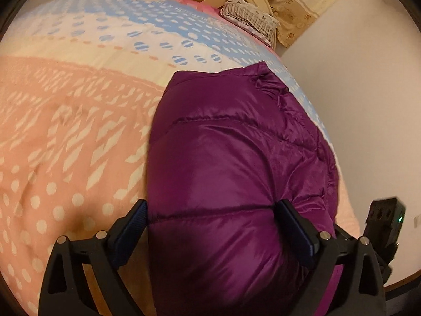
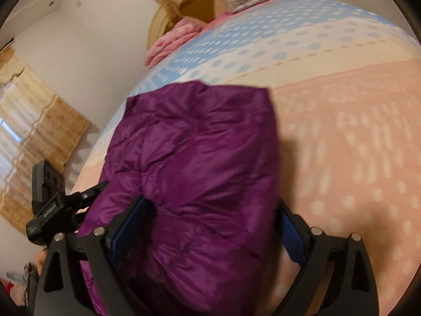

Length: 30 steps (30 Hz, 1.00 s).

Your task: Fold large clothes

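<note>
A shiny purple puffer jacket (image 1: 236, 144) lies folded into a thick bundle on the bed, near the bed's edge. In the left wrist view my left gripper (image 1: 212, 205) stands wide open astride the jacket's near end; its left finger (image 1: 136, 216) is beside the bundle's edge and its right finger (image 1: 292, 218) rests against the puffy fabric. In the right wrist view the same jacket (image 2: 197, 137) bulges between the spread fingers of my right gripper (image 2: 210, 202), also wide open. Each view catches the other gripper at its side: the right gripper (image 1: 384, 216), the left gripper (image 2: 47, 192).
The bed carries a quilt (image 1: 79, 131) in pink, cream and blue bands with dots. A pink blanket (image 2: 171, 39) and a patterned pillow (image 1: 250, 15) lie at the headboard. A pale wall (image 1: 355, 79) and beige curtains (image 2: 34, 121) border the bed's jacket side.
</note>
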### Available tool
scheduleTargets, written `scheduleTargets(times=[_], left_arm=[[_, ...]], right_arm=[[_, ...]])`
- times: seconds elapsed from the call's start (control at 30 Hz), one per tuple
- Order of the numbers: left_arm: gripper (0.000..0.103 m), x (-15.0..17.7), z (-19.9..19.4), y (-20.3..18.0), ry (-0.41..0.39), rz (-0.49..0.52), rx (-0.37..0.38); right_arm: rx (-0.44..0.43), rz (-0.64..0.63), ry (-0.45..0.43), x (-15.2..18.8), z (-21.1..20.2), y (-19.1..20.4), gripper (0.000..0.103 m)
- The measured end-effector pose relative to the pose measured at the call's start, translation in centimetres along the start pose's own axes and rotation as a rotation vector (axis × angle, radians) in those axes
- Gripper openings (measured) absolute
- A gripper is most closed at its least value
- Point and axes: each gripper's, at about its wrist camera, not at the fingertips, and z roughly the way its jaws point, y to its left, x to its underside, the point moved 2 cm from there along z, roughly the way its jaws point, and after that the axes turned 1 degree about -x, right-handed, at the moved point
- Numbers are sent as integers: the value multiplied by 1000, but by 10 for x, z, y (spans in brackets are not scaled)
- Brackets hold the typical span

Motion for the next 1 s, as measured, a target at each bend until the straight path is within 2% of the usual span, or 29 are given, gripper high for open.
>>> scheduleTargets(times=[0.17,0.4,0.47,0.5,0.57,0.67,0.77,0.87,1.0], left_arm=[[98,-1,11,-6,-11,39,-30],[98,-6,19,-10,4,96,-49],[97,-5,19,-12,5,112,-56],[92,-2,16,-13,3,120,-54],[85,4,9,-18,-2,139,-53],[78,16,-8,-28,-11,194,-66],[72,25,-24,-29,-16,193,-41],[67,36,-43,-24,-19,146,20],[66,48,-63,-32,-34,153,66]], right_arm=[[15,-72,24,-4,18,9,103],[47,-105,36,-3,25,13,101],[56,-113,51,-1,25,18,89],[48,-105,57,2,23,21,86],[45,-89,65,8,19,27,70],[20,-42,72,21,11,33,58],[4,-10,52,36,-3,39,47],[-16,21,30,47,-18,45,40],[-43,44,11,64,-39,53,35]])
